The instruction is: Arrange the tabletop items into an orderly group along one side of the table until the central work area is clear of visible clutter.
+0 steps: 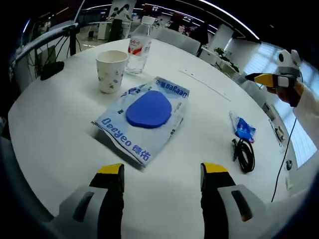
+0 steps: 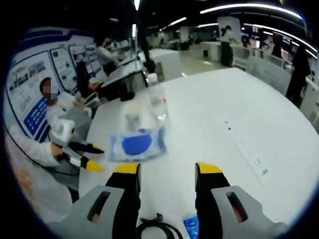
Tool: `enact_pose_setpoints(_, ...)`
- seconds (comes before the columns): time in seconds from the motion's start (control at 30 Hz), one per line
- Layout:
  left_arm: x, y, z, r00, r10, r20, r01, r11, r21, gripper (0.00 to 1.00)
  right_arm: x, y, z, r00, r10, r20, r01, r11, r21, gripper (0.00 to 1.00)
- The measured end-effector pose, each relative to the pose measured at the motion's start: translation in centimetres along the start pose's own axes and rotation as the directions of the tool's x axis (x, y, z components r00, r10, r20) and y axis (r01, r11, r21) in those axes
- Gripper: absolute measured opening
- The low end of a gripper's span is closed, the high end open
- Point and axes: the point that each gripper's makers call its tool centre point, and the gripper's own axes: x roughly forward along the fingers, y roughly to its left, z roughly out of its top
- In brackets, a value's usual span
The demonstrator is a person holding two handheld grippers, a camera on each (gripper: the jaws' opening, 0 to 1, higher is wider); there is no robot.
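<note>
- Hovering low over a round white table, the left gripper is seen with its yellow-tipped jaws spread wide and nothing held between them.
- A blue-and-white wipes packet with a blue oval lid is laid flat on the table just ahead of those jaws; a paper cup is set upright beyond it, and a clear water bottle with a red label is stood just past the cup.
- A coiled black cable and a small blue sachet are placed together toward the right of the left gripper view, well apart from the packet.
- The right gripper is shown with its jaws likewise parted and empty, held above the table's near edge, where the cable and the sachet are visible between and below them.
- In the right gripper view, the packet, cup and bottle are blurred but recognisable across the table, with the left gripper seen off the table's edge at the left.
- A long white strip is laid on the tabletop to the right.
- An open office with ceiling light strips, wall posters and seated and standing people is seen behind.
</note>
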Motion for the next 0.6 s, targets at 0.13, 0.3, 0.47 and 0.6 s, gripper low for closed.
enact_pose_setpoints(0.13, 0.6, 0.5, 0.4, 1.000, 0.021, -0.001, -0.021, 0.999, -0.026, 0.60, 3.3, 0.2, -0.8, 0.997, 0.028, -0.075, -0.032, 0.998, -0.053, 0.39)
enact_pose_setpoints(0.3, 1.3, 1.1, 0.9, 1.000, 0.028, 0.008, -0.028, 0.997, -0.078, 0.60, 7.5, 0.8, -0.7, 0.987, 0.080, -0.137, -0.094, 0.991, -0.097, 0.35)
enact_pose_setpoints(0.47, 1.7, 1.6, 0.9, 0.998, 0.060, 0.007, -0.059, 0.993, -0.102, 0.58, 11.2, 0.2, -0.4, 0.982, 0.083, -0.169, -0.100, 0.990, -0.095, 0.30)
enact_pose_setpoints(0.6, 1.7, 2.2, 0.5, 0.997, 0.070, 0.013, -0.069, 0.993, -0.095, 0.55, 13.1, -0.3, -0.7, 0.979, 0.072, -0.189, -0.081, 0.996, -0.038, 0.26)
